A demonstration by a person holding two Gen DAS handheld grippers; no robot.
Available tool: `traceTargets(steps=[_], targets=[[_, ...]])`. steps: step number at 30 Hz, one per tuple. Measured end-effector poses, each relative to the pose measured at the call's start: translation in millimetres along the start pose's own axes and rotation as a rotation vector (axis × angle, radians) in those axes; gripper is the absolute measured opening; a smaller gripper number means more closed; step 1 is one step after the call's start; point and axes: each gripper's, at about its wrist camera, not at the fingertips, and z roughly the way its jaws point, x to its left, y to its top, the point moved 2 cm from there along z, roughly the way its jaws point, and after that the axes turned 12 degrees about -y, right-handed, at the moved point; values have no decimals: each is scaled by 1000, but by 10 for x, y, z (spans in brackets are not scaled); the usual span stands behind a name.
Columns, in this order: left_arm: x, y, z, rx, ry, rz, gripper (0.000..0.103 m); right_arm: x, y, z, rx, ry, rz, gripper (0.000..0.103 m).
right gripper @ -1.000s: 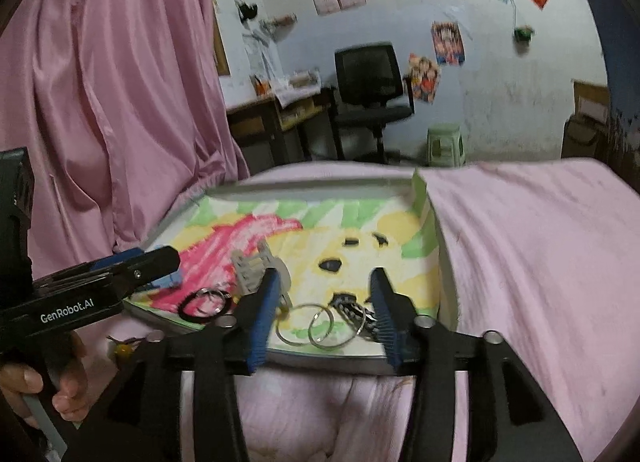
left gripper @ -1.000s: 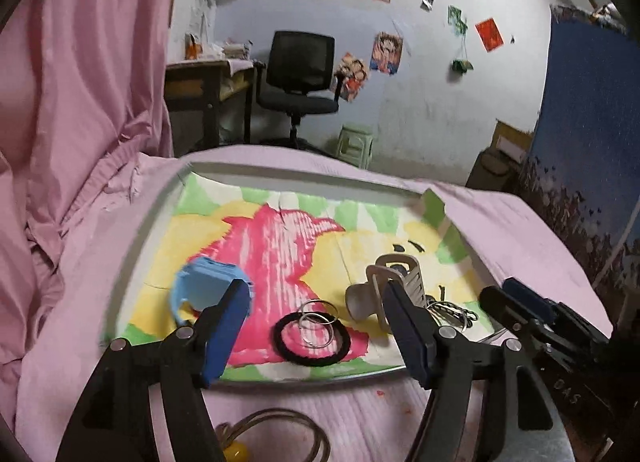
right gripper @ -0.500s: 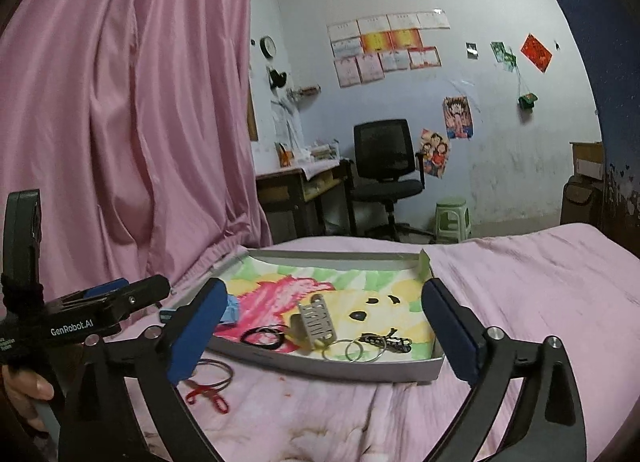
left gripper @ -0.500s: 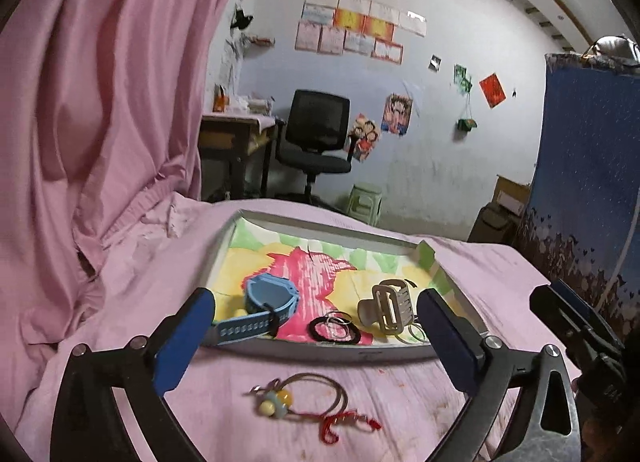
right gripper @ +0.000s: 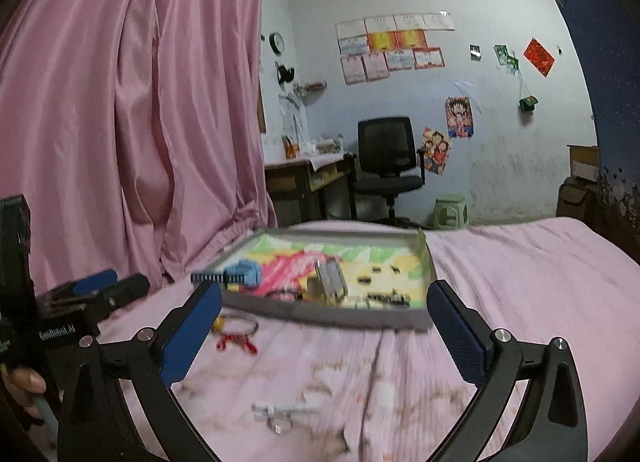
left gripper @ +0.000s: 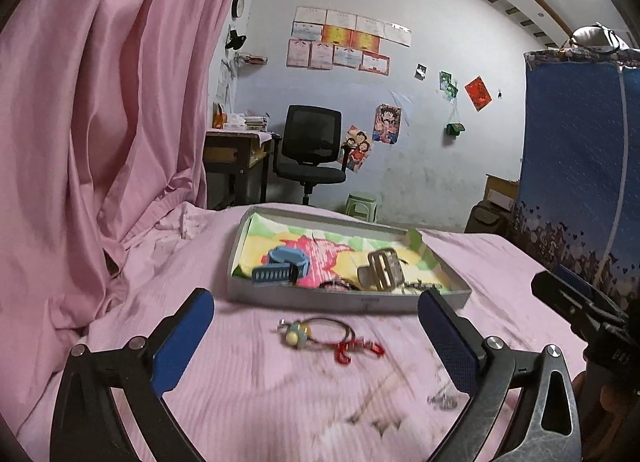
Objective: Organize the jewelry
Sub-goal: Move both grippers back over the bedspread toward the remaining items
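A shallow grey tray [left gripper: 344, 301] [right gripper: 360, 316] with a bright cartoon lining lies on the pink bedsheet. Inside are a blue watch [left gripper: 286, 262] [right gripper: 240, 276], a grey hair claw clip [left gripper: 382, 272] [right gripper: 331, 278], a black ring and a dark chain [right gripper: 386, 298]. A cord bracelet with a yellow bead and red tassel [left gripper: 320, 336] [right gripper: 234, 332] rests on the sheet in front of the tray. A small silver piece [right gripper: 276, 416] lies nearer. My left gripper [left gripper: 316, 334] and right gripper [right gripper: 324, 326] are both open wide, empty, drawn back from the tray.
A pink curtain [left gripper: 100, 121] hangs close on the left. A blue patterned panel [left gripper: 576, 181] stands on the right. Beyond the bed are an office chair [left gripper: 312, 153], a desk [left gripper: 236, 153] and a green stool [right gripper: 450, 211]. A hand [right gripper: 24, 382] holds the left gripper's handle.
Both grippers opened wide and pulled back and up from the tray; the blue watch was let go and lies in the tray with its strap over the front wall.
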Motion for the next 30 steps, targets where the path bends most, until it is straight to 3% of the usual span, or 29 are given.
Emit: traceTargets(steps=[12,23,25,27,30], targets=[[136,-379,-152,111,-2,-6,103,0,-465,-83,228,-14,-114,101],[218,-502,41,248,5,-16,103,80,-736,231,419,39,-123,100],[239,-513,115,280,-8,-22,103,123,-777,259,440,53,-138,80],[253,-522,192,308,-28,-27,102,172,-821,297,466,67,-157,68],[256,-519,317,347,-58,-21,96,251,-863,364,497,88,-177,60]])
